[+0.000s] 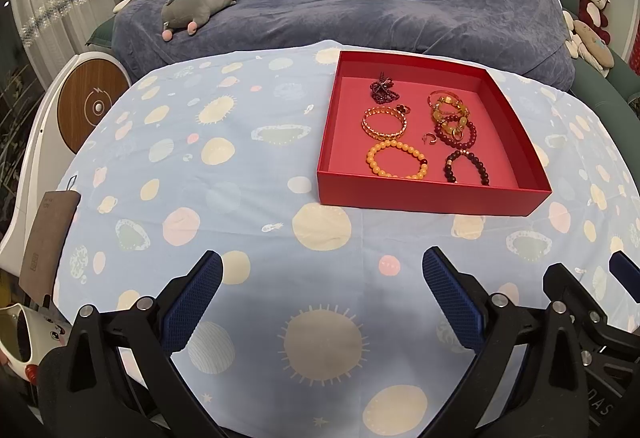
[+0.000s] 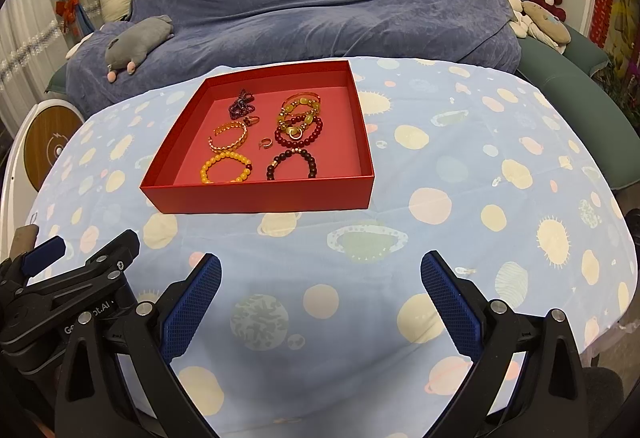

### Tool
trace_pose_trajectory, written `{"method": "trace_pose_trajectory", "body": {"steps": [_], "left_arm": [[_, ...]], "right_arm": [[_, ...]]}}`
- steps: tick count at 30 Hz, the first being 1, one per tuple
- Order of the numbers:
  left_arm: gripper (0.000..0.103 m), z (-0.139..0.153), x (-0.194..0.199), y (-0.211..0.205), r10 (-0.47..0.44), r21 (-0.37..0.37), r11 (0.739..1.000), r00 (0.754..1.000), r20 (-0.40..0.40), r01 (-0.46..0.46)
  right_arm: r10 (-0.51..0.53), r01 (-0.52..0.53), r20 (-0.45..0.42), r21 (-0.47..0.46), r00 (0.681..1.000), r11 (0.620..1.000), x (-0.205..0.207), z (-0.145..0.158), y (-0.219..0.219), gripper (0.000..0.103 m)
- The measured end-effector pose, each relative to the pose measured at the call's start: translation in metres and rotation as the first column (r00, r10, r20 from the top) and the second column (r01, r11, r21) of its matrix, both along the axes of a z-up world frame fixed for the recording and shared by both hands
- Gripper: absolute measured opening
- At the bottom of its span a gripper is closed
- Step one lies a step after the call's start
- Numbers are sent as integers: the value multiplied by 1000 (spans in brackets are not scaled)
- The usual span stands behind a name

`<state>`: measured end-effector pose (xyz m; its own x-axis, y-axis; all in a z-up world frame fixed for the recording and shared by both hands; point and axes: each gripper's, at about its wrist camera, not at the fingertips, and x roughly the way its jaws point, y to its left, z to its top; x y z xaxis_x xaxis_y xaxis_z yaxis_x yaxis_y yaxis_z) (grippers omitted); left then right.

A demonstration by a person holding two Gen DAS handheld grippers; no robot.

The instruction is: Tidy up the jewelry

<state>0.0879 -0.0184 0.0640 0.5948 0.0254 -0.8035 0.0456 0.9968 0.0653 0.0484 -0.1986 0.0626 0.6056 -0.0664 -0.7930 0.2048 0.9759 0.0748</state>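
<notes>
Both grippers, left gripper [image 1: 322,294] and right gripper [image 2: 320,294], spread wide and empty above the planet-print tablecloth [image 1: 224,194]; jewelry lies in the red box [image 1: 432,202], where the yellow bead bracelet [image 1: 396,160] looks light, slippery, best pinched across its strand.

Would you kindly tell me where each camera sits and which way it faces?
Left wrist view: on the left gripper, low over the tablecloth, facing the red box ahead-right; own open jaws show, right gripper at the edge.
Right wrist view: on the right gripper, box ahead-left; own open jaws, left gripper at the edge.
Shared: box, jewelry, bed.
</notes>
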Motion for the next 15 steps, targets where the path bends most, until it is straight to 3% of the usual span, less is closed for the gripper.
{"method": "trace_pose_trajectory", "body": {"steps": [15], "left_arm": [[95, 1, 2, -3, -10, 6, 1000, 1000, 1, 10]], "right_arm": [[-2, 2, -2, -2, 1000, 1000, 0, 0, -4, 96]]}}
